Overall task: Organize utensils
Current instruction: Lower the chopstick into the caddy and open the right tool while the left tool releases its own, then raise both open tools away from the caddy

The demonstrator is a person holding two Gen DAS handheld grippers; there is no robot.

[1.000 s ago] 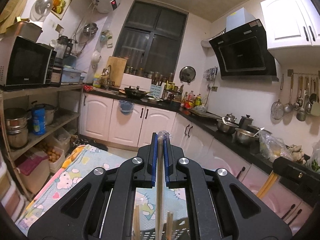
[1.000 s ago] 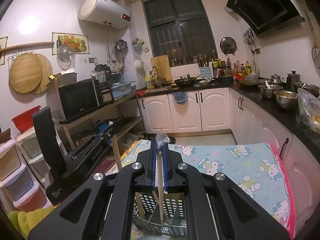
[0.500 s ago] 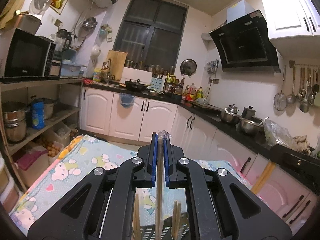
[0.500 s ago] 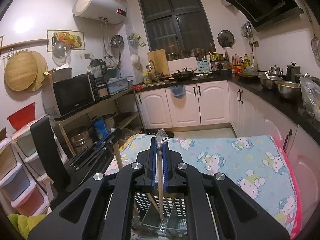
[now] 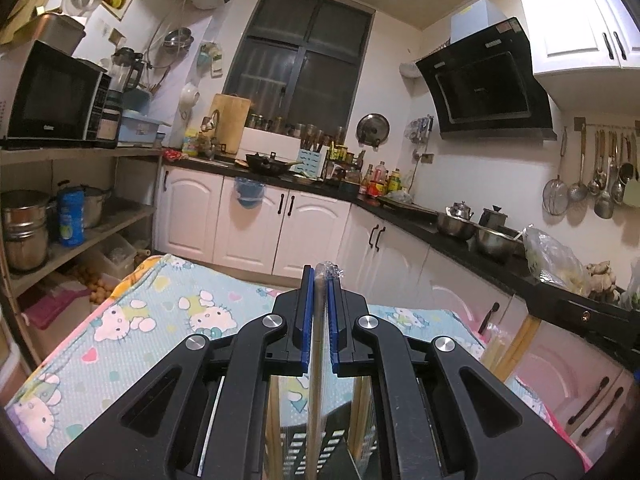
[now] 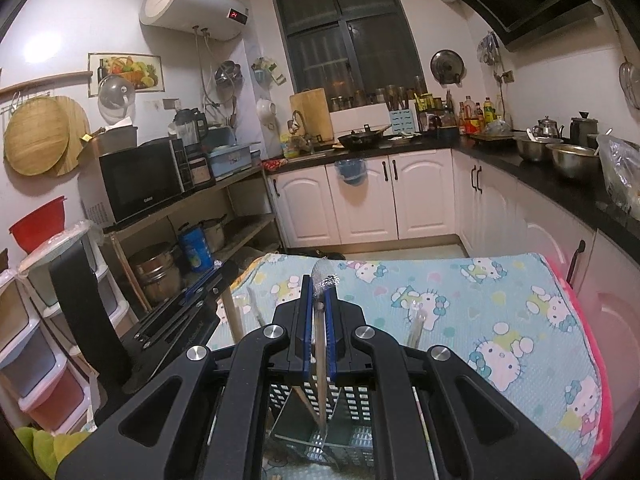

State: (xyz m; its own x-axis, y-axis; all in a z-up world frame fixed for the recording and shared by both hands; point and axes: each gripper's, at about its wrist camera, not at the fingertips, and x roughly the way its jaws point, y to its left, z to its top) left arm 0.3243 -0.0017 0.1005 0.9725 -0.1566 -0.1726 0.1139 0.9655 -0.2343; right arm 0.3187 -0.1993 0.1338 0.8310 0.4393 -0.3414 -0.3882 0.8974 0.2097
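My left gripper (image 5: 319,280) is shut on a wooden utensil wrapped in clear plastic (image 5: 318,360), held upright over a perforated utensil holder (image 5: 316,446). Other wooden sticks (image 5: 273,420) stand in the holder. My right gripper (image 6: 318,292) is shut on a second plastic-wrapped wooden utensil (image 6: 320,352), its lower end inside the holder's compartment (image 6: 320,420). The left gripper shows at the left of the right wrist view (image 6: 192,304). The right gripper shows at the right edge of the left wrist view (image 5: 588,316).
The holder stands on a table under a Hello Kitty cloth (image 6: 480,304). More wrapped utensils (image 6: 416,328) lie on the cloth. Kitchen counters (image 5: 460,240) and white cabinets run behind and to the right. Open shelves with a microwave (image 6: 144,184) stand left.
Both grippers tilted down and moved lower towards the holder, keeping their utensils. More of the cloth shows in both views.
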